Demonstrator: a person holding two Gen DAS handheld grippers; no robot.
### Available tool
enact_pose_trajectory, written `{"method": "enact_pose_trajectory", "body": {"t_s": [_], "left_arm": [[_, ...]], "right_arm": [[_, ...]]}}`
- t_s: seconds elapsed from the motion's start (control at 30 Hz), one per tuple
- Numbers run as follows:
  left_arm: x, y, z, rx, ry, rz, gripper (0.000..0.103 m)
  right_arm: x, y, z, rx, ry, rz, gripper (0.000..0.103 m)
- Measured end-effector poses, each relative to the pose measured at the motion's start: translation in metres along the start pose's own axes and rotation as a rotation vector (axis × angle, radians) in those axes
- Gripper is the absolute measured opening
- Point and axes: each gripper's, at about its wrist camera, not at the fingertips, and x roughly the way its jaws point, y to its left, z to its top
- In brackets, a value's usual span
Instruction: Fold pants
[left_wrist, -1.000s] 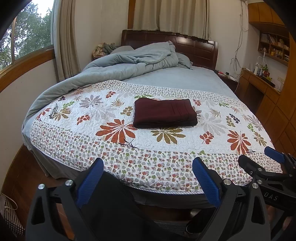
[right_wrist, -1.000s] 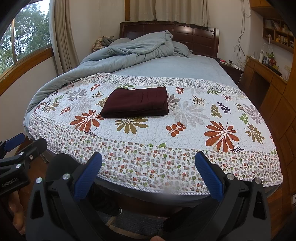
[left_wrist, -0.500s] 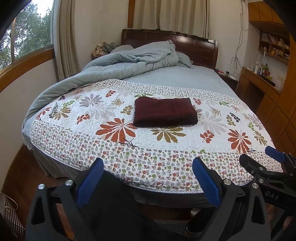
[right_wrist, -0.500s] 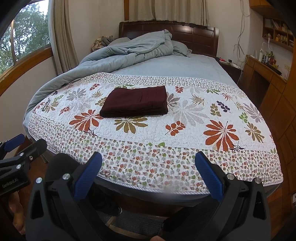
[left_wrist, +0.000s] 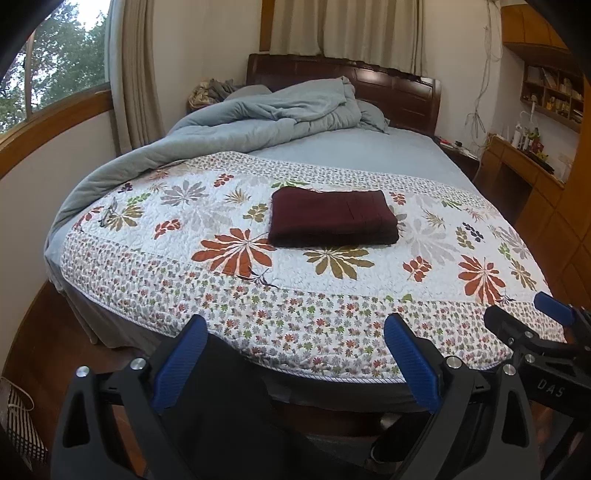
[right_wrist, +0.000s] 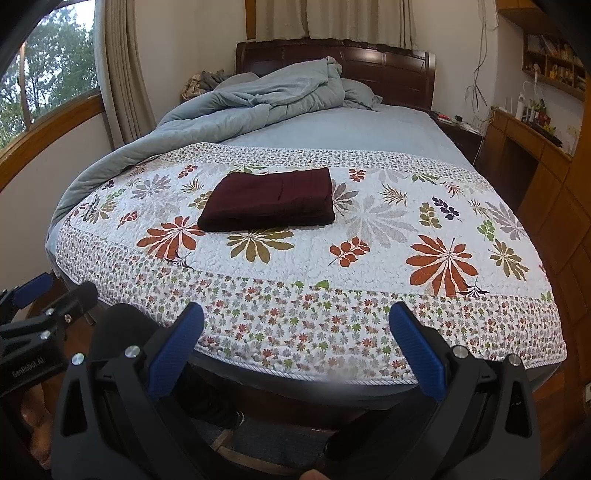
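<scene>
While both pairs of tongs hang short of the foot edge of the bed, spread wide and pinching nothing, a pair of dark maroon pants (left_wrist: 332, 218) lies folded into a neat rectangle on the floral quilt (left_wrist: 258, 317). The left tongs (left_wrist: 295, 358) fill the bottom of the left wrist view, their blue-padded fingers (left_wrist: 181, 362) far apart, with the foot edge of the quilt showing between them. The right tongs (right_wrist: 295, 354) stand the same way in the right wrist view, jaws apart and empty, the left tool visible at that frame's lower left. Each view catches the neighbouring tool at its side, the two held side by side and apart from each other. Beyond the small-flowered border, the pants rest flat on the quilt's white field of large printed leaves, roughly midway between the bed's side edges and well clear of the foot edge, touched by neither tool. Past the quilt's far border, bare blue-grey sheet (right_wrist: 351, 129) runs toward the head of the bed, where a rumpled grey-blue duvet (left_wrist: 280, 114) is heaped and trails down the left edge. A dark wooden headboard (right_wrist: 388, 70) closes the scene, curtains (left_wrist: 369, 29) hanging above it and a wooden desk (left_wrist: 528, 166) lining the wall beside the right edge.
</scene>
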Motion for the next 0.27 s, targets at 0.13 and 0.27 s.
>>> {"method": "enact_pose_trajectory", "body": {"t_s": [0.13, 0.27], "left_arm": [[-0.0029, 0.0009, 0.0042, 0.008, -0.002, 0.018, 0.097], [-0.0052, -0.0018, 0.0046, 0.022, -0.009, 0.026, 0.097]], "right_arm": [[-0.0007, 0.0003, 0.0006, 0.002, -0.004, 0.001, 0.100], [-0.0013, 0.0021, 0.0008, -0.001, -0.004, 0.002, 0.100]]}}
